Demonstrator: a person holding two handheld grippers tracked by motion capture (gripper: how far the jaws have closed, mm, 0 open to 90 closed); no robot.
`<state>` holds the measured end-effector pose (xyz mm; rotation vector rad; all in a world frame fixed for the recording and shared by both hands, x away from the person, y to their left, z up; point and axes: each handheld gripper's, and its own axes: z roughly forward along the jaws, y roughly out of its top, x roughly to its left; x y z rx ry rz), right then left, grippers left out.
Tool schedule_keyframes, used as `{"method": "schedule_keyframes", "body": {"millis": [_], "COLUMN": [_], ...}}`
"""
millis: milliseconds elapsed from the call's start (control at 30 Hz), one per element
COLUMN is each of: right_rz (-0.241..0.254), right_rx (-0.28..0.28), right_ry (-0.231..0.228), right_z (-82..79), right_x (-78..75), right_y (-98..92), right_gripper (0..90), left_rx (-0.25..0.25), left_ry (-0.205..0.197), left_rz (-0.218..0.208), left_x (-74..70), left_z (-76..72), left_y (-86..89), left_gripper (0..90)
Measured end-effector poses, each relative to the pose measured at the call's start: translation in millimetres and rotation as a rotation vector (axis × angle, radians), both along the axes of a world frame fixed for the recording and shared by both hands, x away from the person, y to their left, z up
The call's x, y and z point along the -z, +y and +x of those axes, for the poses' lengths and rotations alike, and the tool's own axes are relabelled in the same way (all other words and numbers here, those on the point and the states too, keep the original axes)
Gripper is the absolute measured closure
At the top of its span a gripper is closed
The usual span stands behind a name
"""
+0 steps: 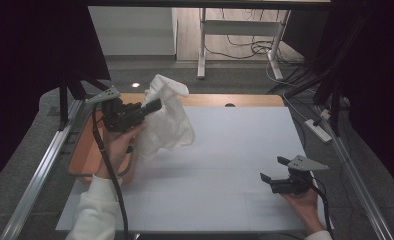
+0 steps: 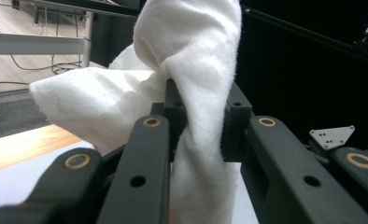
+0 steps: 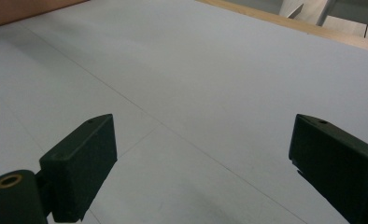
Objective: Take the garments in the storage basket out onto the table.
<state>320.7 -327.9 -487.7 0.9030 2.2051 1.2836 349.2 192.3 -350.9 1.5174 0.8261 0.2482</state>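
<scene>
A white cloth (image 1: pixel 167 117) hangs in the air over the left part of the table, bunched at the top and drooping toward the grey mat (image 1: pixel 225 165). My left gripper (image 1: pixel 155 106) is shut on it; in the left gripper view the cloth (image 2: pixel 191 84) is pinched between the two black jaws and spills over them. My right gripper (image 1: pixel 274 169) rests low at the table's right front, held in a hand, jaws wide apart. In the right gripper view its gripper (image 3: pixel 201 158) has nothing but bare mat between the fingers.
An orange tray-like board (image 1: pixel 87 150) lies at the left under the left hand. A wooden table edge (image 1: pixel 245 100) runs along the back. Metal rails flank the table, and cables and a desk frame (image 1: pixel 235 30) stand on the floor beyond.
</scene>
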Motion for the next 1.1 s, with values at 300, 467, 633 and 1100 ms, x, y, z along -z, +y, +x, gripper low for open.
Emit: {"method": "schedule_keyframes", "body": {"millis": [300,467,633,1100], "right_rz": [0.0,0.0,0.001,0.0], "right_rx": [0.001,0.0,0.001,0.0], "right_ry": [0.0,0.001,0.0,0.0], "right_z": [0.0,0.1,0.2,0.0], "right_x": [-0.1,0.0,0.0,-0.1], "right_y": [-0.5,-0.6,-0.7,-0.5], "right_gripper": [7.7,7.7,7.7,7.7], "left_rx": [0.024,0.035,0.045,0.11], "left_ry": [0.002,0.005,0.008,0.022], "left_rz": [-0.002,0.0,0.0,-0.007], "left_x": [0.7,1.3,2.2,5.9], "left_z": [1.8,2.9,4.4,8.2], "left_y": [-9.5,-14.8,-20.1,-39.5], "left_gripper": [76.6,76.6,76.6,76.6]}}
